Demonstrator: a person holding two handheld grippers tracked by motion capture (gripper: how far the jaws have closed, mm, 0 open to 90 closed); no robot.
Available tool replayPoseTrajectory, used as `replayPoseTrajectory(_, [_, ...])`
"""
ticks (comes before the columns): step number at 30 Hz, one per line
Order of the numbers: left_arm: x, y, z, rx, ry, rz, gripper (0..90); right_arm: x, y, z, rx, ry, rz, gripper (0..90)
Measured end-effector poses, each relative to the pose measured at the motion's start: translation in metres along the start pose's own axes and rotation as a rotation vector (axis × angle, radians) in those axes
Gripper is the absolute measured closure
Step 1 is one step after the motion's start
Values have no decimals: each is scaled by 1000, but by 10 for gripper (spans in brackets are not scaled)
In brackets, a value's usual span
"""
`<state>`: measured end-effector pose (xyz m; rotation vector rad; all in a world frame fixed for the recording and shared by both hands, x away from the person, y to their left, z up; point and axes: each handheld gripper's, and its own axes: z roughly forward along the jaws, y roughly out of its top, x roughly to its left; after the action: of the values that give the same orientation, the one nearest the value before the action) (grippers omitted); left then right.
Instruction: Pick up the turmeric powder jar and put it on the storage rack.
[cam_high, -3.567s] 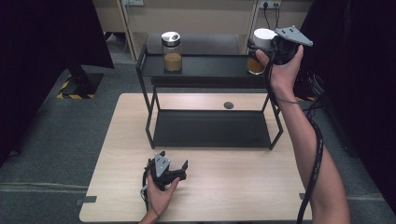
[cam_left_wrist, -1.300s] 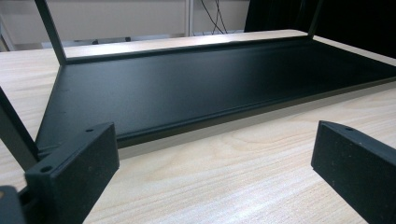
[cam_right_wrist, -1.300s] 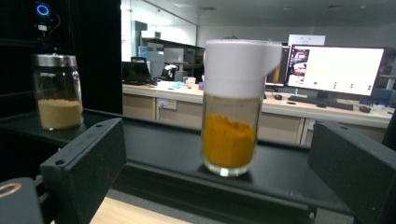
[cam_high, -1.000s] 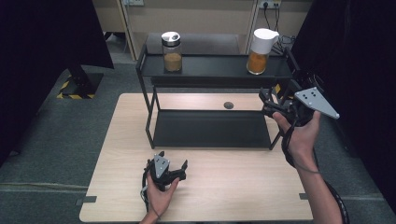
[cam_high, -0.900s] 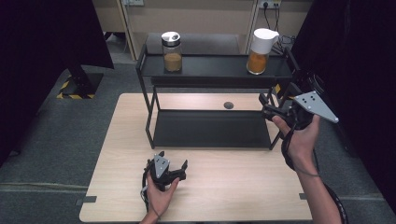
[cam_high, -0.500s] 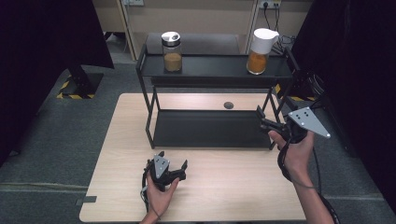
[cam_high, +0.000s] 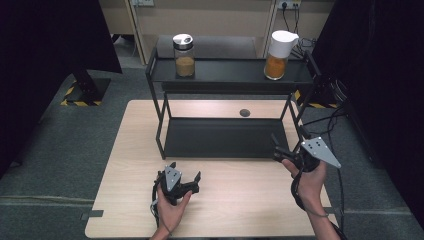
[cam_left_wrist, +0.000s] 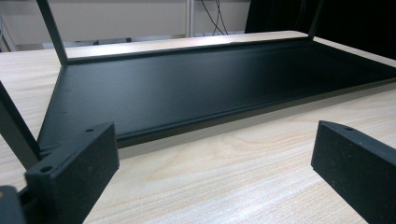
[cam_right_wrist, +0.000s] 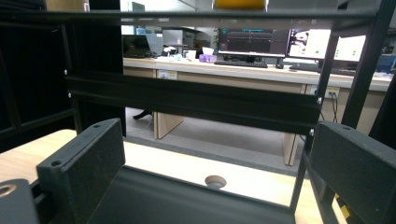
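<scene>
1. Your right gripper (cam_high: 284, 149) is held above the right edge of the light wooden tabletop (cam_high: 240, 205), just beside the front right leg of the black two-tier metal rack (cam_high: 225, 137). Jaws wide, nothing between them.
2. Your left gripper (cam_high: 183, 176) rests near the tabletop's front edge, left of centre. Jaws wide, empty.
3. The white-lidded jar of orange powder (cam_high: 278, 54) stands at the right end of the rack's top shelf; the steel-capped glass shaker of brown powder (cam_high: 184, 55) stands left of centre.
</scene>
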<state>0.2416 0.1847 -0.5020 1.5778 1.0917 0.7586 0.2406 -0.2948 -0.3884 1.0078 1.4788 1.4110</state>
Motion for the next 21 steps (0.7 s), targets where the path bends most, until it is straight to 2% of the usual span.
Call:
replayPoseTrajectory(10, [0, 0, 0, 0, 0, 5, 0, 6, -31, -14, 29, 12, -17, 33])
replayPoseTrajectory(21, [-1, -1, -2, -3, 0, 11, 0, 15, -77, -27, 116, 16, -16, 33])
